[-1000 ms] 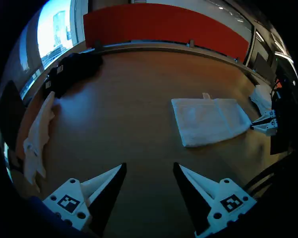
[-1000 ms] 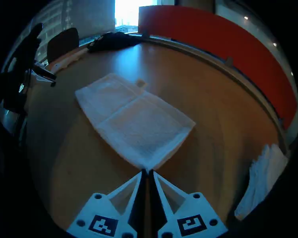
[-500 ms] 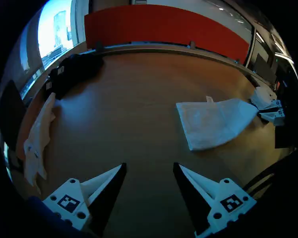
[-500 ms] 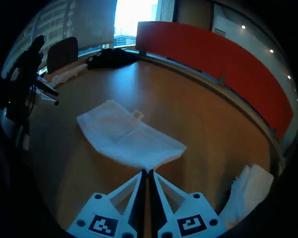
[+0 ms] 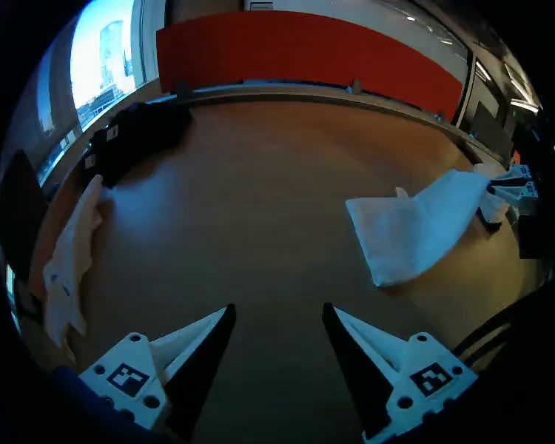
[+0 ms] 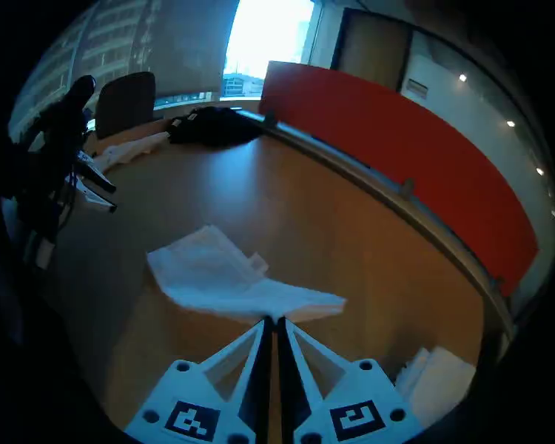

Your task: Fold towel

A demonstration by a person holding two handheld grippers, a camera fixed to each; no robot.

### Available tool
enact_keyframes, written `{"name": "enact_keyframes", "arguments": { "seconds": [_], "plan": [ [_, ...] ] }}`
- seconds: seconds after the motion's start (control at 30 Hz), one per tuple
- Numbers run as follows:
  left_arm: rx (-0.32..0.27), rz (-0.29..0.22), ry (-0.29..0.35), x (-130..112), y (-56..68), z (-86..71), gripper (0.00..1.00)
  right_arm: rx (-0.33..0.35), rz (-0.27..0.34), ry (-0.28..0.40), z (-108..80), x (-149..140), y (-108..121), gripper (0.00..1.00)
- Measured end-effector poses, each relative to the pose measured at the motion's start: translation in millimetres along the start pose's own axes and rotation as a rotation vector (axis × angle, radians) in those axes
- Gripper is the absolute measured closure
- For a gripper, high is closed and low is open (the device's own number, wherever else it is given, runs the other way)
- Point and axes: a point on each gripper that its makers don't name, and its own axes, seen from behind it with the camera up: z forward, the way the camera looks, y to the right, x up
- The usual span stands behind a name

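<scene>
My right gripper (image 6: 274, 320) has its 2 fingers pressed together on 1 corner of the towel (image 6: 226, 285), pinching the white cloth right at the tips. That corner is held up off the wooden table (image 6: 329, 222). From it the towel sags away and down, and its far part lies flat on the wood.

My left gripper (image 5: 277, 305) hangs above the table with its 2 fingers spread wide and nothing between them. In the left gripper view the towel sits to the right and well apart from these fingers. Its nearer part rests on the table, and the raised corner slopes up toward the right gripper at the right edge of the view.

A black bag (image 5: 137, 129) lies at the far left end of the table, near the window (image 5: 103, 52). A white cloth (image 5: 70, 259) is draped along the table's left edge. A red panel (image 5: 307, 52) runs along the far side. In the right gripper view a pile of white cloths (image 6: 440, 377) lies at the lower right, near the table's rim, and a chair (image 6: 126, 100) stands beyond the table.
</scene>
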Motion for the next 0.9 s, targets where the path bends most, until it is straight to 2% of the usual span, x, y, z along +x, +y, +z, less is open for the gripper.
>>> {"name": "enact_keyframes", "arguments": {
  "seconds": [0.57, 0.9],
  "plan": [
    [-0.003, 0.002, 0.002, 1.0, 1.9, 0.7, 0.14, -0.030, -0.036, 0.021, -24.2, 19.5, 16.1, 0.95],
    [-0.007, 0.004, 0.005, 2.6, 4.6, 1.7, 0.14, -0.016, -0.057, 0.026, -22.6, 25.1, 10.8, 0.95]
  ]
}}
